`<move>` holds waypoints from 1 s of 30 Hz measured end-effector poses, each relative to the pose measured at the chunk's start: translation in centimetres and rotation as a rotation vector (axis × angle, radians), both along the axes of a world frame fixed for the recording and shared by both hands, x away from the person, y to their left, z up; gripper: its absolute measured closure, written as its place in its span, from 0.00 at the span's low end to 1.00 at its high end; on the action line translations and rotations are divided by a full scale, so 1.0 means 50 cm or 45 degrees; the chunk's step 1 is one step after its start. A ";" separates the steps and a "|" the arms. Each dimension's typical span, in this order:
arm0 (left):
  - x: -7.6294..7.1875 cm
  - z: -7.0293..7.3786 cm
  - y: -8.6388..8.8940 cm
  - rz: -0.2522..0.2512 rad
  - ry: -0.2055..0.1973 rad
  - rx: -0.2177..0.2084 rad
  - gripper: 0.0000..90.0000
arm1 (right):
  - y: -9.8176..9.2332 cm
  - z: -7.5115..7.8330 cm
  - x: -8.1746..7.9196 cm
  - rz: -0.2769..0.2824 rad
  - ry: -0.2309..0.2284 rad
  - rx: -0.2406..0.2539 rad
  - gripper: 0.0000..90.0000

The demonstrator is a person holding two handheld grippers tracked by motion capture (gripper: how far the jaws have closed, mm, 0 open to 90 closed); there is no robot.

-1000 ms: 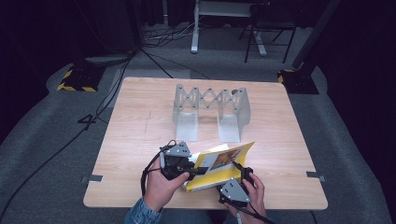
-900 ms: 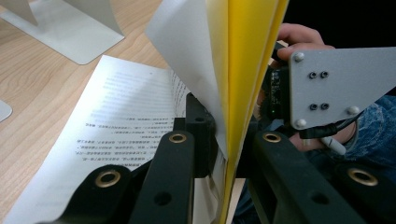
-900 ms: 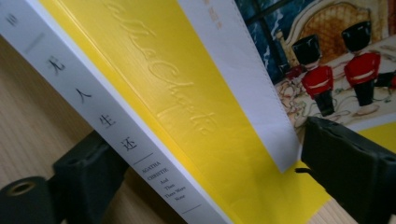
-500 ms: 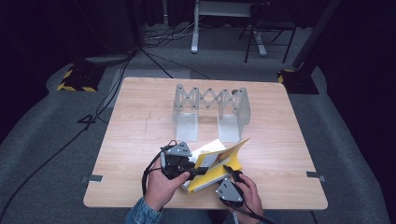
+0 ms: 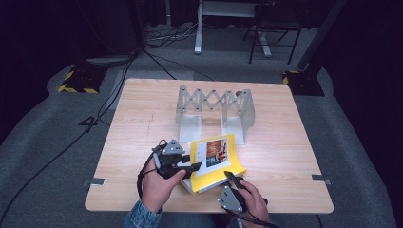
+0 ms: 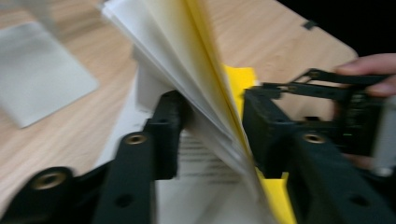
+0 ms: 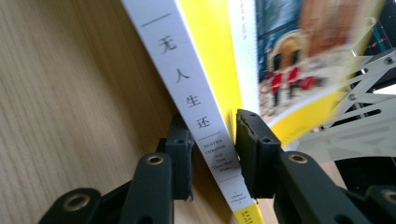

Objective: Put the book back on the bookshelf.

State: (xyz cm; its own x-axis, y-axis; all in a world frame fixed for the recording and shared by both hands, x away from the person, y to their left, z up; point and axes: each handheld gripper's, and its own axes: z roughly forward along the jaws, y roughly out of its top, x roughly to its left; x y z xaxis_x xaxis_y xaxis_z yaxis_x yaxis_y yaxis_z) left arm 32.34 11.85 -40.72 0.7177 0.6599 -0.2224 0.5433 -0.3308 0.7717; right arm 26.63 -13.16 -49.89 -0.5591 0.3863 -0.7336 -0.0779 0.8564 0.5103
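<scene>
Jaws of left gripper [image 5: 190, 167] [image 6: 212, 130] straddle fanned white pages plus yellow cover of book [image 5: 216, 160] [image 6: 187, 74] [image 7: 205, 70]; grip contact blurred, cannot tell if clamped. Jaws of right gripper [image 5: 230, 176] [image 7: 212, 147] clamped on book's white spine at its lower end. One book, yellow cover, picture panel up, near desk [image 5: 142, 123] front edge at 6 o'clock. One grey accordion rack [image 5: 215, 111] at desk centre, 12 o'clock of book, just beside it. Two grippers, two hands.
</scene>
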 end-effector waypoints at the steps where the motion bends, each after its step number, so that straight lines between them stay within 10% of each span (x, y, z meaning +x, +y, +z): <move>1: 0.002 -0.001 0.009 0.046 -0.013 -0.029 0.47 | -0.003 0.009 0.000 0.000 0.003 0.006 0.80; 10: -0.003 0.007 0.059 0.184 -0.108 -0.138 0.36 | -0.018 0.050 0.003 0.012 0.060 0.081 0.84; 21: 0.002 -0.038 0.151 0.388 -0.126 0.040 0.34 | -0.067 0.123 0.008 -0.020 0.162 0.334 0.85; 30: 0.008 -0.091 0.164 0.364 -0.031 0.146 0.38 | -0.096 0.166 0.015 -0.055 0.161 0.424 0.86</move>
